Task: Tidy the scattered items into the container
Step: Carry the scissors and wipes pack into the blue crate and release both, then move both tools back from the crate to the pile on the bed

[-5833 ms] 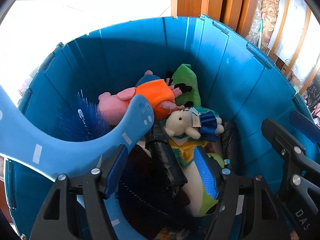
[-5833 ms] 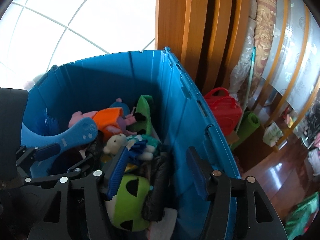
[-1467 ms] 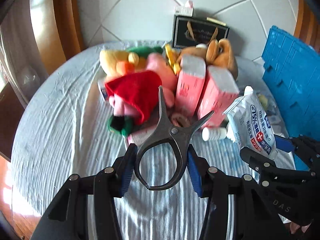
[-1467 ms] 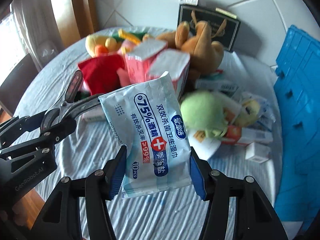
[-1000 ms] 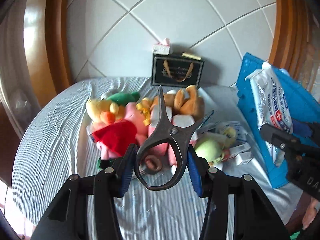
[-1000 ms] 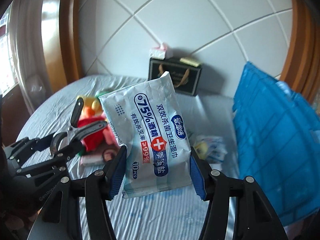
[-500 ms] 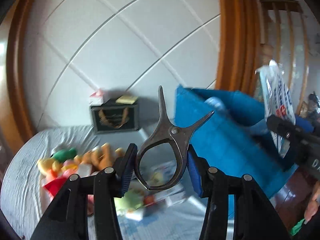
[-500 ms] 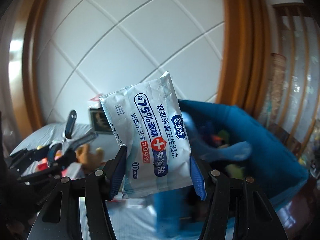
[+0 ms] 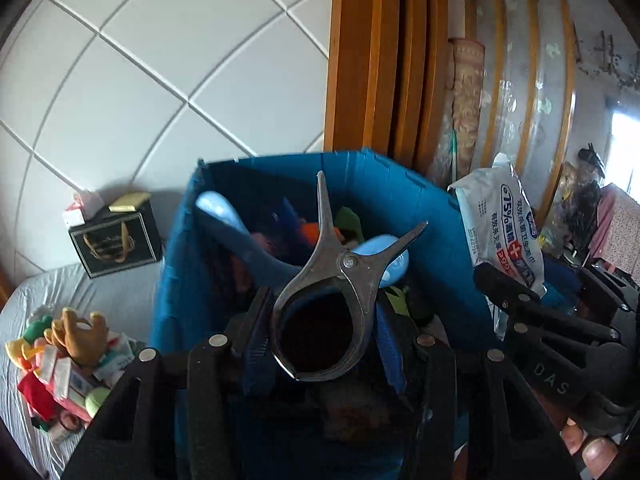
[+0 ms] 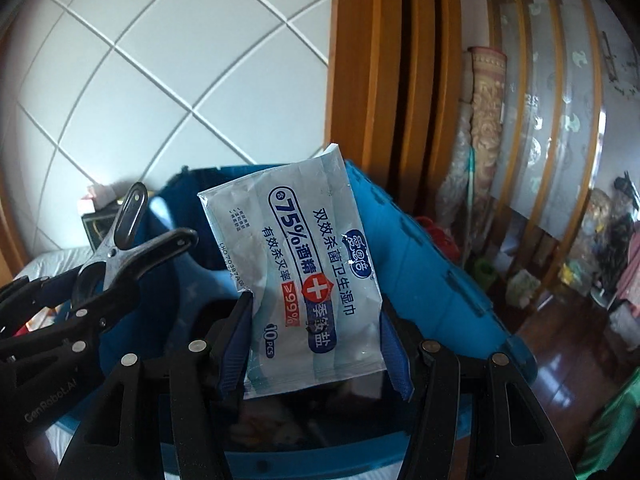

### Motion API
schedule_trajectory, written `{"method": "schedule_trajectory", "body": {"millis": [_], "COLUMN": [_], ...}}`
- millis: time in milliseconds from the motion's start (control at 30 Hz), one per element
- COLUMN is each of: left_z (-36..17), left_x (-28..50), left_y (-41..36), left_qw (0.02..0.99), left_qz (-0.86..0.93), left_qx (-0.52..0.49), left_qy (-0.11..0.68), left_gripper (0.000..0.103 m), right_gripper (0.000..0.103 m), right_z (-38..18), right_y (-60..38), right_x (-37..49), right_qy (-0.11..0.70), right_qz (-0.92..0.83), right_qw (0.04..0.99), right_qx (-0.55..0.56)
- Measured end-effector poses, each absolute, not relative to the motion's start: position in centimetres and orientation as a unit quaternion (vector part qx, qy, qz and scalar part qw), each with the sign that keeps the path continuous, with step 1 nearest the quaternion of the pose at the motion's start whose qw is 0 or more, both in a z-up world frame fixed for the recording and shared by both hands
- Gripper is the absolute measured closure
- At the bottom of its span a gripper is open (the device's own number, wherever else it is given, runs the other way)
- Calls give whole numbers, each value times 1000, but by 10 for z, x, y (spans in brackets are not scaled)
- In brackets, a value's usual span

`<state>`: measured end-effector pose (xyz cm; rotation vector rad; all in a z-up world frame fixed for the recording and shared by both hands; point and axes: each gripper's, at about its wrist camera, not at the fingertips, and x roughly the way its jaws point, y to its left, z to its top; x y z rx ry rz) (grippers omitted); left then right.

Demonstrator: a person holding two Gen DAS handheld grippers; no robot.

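Note:
My left gripper is shut on a grey metal spring clamp and holds it above the open blue bin. My right gripper is shut on a white and blue pack of alcohol wipes, held upright over the bin's near side. The clamp and left gripper show at the left of the right wrist view; the wipes pack shows at the right of the left wrist view. Inside the bin lie a light blue plastic handle and soft toys.
Left of the bin, a bed with a grey sheet carries a pile of plush toys and pink packs and a black gift bag. A white tiled wall and wooden door frame stand behind. Clutter lies on the wooden floor at right.
Both grippers have swung from the bed to the right and now hover over the blue bin, still holding the clamp and the wipes pack.

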<state>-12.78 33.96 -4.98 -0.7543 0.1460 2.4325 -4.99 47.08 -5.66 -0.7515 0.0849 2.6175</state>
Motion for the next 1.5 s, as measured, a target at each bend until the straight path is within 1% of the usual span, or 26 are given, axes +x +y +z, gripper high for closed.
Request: {"method": "schedule_trajectory", "body": {"millis": [200, 367, 500, 567, 633, 667, 700, 767, 833, 900, 1033, 1067, 1133, 1300, 1500], "left_z": [-65, -66, -66, -67, -67, -67, -67, -67, -68, -67, -64, -63, -60, -51, -40], "left_x": [-133, -141, -145, -144, -144, -143, -143, -143, -141, -139, -129, -126, -120, -98, -88], "left_y": [367, 379, 382, 383, 382, 381, 380, 380, 379, 377, 370, 368, 362, 339, 299], "left_qw": [265, 250, 247, 240, 239, 237, 238, 236, 238, 242, 249, 250, 250, 240, 209], "left_qz": [909, 905, 903, 905, 905, 906, 906, 907, 906, 906, 908, 909, 912, 928, 945], "left_qx": [-317, -338, -346, -345, -346, -345, -344, -343, -343, -343, -331, -327, -320, -281, -251], "left_qy": [61, 62, 63, 67, 67, 66, 66, 66, 65, 64, 59, 56, 51, 40, 12], "left_gripper": [55, 55, 54, 52, 45, 44, 41, 39, 39, 39, 39, 37, 31, 30, 29], "right_gripper": [45, 44, 40, 40, 39, 37, 33, 28, 27, 23, 20, 20, 18, 1, 0], "right_z": [-71, -75, -74, -73, -73, -73, -73, -74, -73, -73, -69, -68, -64, -51, -37], "right_y": [504, 515, 519, 520, 521, 522, 522, 521, 521, 521, 518, 516, 512, 490, 451], "right_x": [-55, -69, -74, -75, -74, -74, -73, -71, -68, -63, -50, -45, -38, -22, -15], "right_qy": [40, 43, 46, 46, 47, 48, 48, 48, 49, 53, 57, 58, 59, 47, 29], "right_qz": [938, 936, 936, 936, 937, 937, 937, 937, 937, 938, 941, 942, 945, 956, 973], "right_qw": [195, 185, 184, 183, 181, 180, 180, 182, 182, 183, 183, 183, 180, 162, 120], "right_qx": [-284, -297, -298, -296, -295, -295, -295, -295, -293, -290, -280, -276, -268, -241, -198]}}
